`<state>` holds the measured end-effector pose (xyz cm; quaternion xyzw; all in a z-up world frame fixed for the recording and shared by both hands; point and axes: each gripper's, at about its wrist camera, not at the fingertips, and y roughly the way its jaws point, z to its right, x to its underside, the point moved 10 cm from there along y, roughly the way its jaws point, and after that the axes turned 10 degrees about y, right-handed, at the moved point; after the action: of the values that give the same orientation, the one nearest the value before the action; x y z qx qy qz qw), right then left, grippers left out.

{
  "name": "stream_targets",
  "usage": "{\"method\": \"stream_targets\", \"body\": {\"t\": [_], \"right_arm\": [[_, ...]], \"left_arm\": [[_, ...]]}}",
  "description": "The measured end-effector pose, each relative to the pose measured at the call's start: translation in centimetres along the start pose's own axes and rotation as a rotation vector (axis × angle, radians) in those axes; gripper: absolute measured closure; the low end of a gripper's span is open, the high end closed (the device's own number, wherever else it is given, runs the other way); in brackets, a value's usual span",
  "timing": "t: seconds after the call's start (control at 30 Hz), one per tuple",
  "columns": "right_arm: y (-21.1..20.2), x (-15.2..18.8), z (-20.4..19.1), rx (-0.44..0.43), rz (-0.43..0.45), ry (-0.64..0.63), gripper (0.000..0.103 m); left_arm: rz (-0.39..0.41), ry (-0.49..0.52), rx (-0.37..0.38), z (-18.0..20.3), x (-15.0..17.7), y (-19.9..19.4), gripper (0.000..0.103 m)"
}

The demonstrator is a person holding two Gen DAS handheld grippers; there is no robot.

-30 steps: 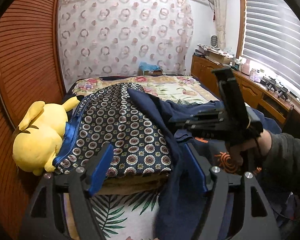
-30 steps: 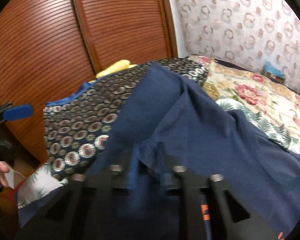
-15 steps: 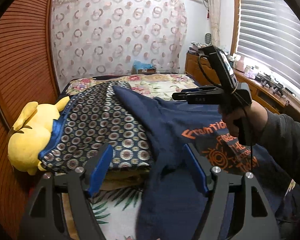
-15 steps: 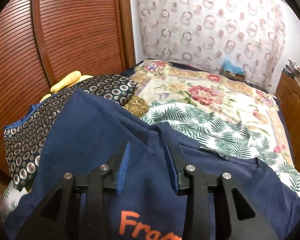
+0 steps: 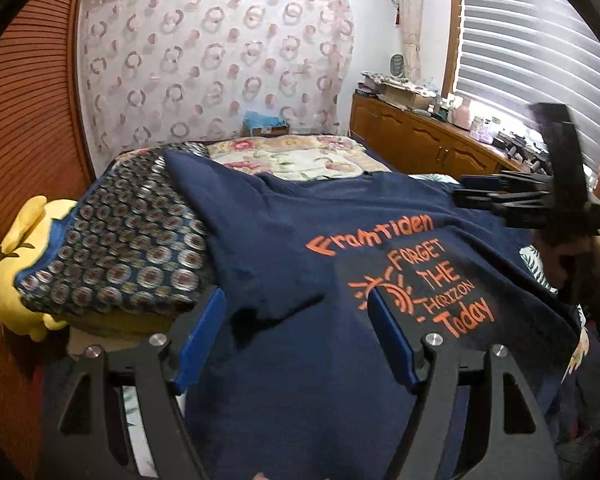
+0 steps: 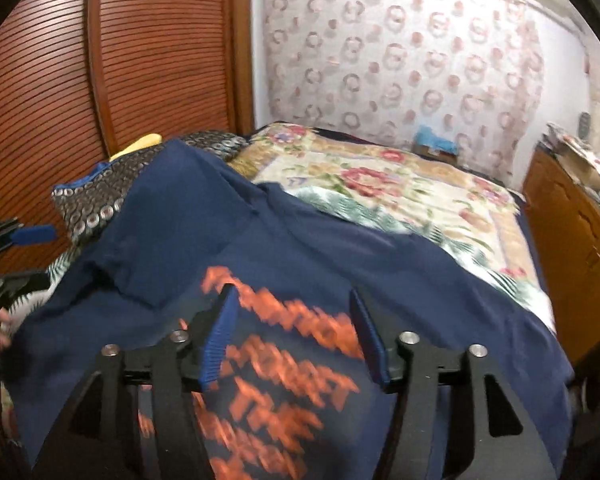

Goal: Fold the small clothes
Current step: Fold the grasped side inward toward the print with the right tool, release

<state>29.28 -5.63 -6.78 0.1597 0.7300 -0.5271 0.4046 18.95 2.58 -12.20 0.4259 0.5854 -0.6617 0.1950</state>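
Yellow plush toy (image 5: pixel 18 264) is lying at the bed's left edge, against the slatted wooden wardrobe door (image 6: pixel 100 60). Dark cushion with ring pattern (image 5: pixel 120 248) is resting partly on top of it. Floral quilt (image 6: pixel 380 188) is covering the far part of the bed. Circle-print curtain (image 5: pixel 212 60) is hanging across the back wall, blue box (image 5: pixel 264 124) sitting just below it. Wooden cabinet (image 5: pixel 416 144) is running under the blinds (image 5: pixel 528 48), clutter on top too small to tell.
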Motion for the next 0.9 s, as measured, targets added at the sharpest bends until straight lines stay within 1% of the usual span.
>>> {"method": "stream_targets", "body": {"t": [0.13,0.17,0.27,0.33,0.43,0.5,0.63,0.83,0.9], "right_arm": [[-4.1,2.5,4.1,0.054,0.012,0.048,0.042],[-4.6,2.8,4.7,0.065,0.013,0.053,0.042],[-6.6,4.9,8.1,0.135,0.011,0.066,0.042],[-7.4,6.1,9.9,0.164,0.005,0.075,0.042],[-8.2,7.7,13.0,0.196,-0.012,0.115,0.042],[-8.6,8.6,15.3,0.234,-0.018,0.135,0.042],[-8.7,10.2,19.5,0.287,-0.04,0.198,0.042],[-8.7,11.8,24.2,0.323,-0.068,0.288,0.042],[-8.6,12.0,24.9,0.323,-0.075,0.314,0.042]], "left_arm": [[-0.034,0.007,0.018,1.6,0.6,1.6,0.03],[-0.043,0.012,0.021,2.0,0.7,2.0,0.03],[-0.087,0.021,0.038,2.8,1.4,3.6,0.03],[-0.108,0.025,0.045,3.1,1.7,4.4,0.03],[-0.136,0.035,0.041,3.3,2.3,5.3,0.03],[-0.157,0.036,0.035,3.1,2.6,5.9,0.03],[-0.181,0.045,0.021,3.0,2.9,6.9,0.03],[-0.244,0.057,0.016,3.3,3.9,8.4,0.029],[-0.243,0.063,0.017,3.4,3.9,8.4,0.029]]}}
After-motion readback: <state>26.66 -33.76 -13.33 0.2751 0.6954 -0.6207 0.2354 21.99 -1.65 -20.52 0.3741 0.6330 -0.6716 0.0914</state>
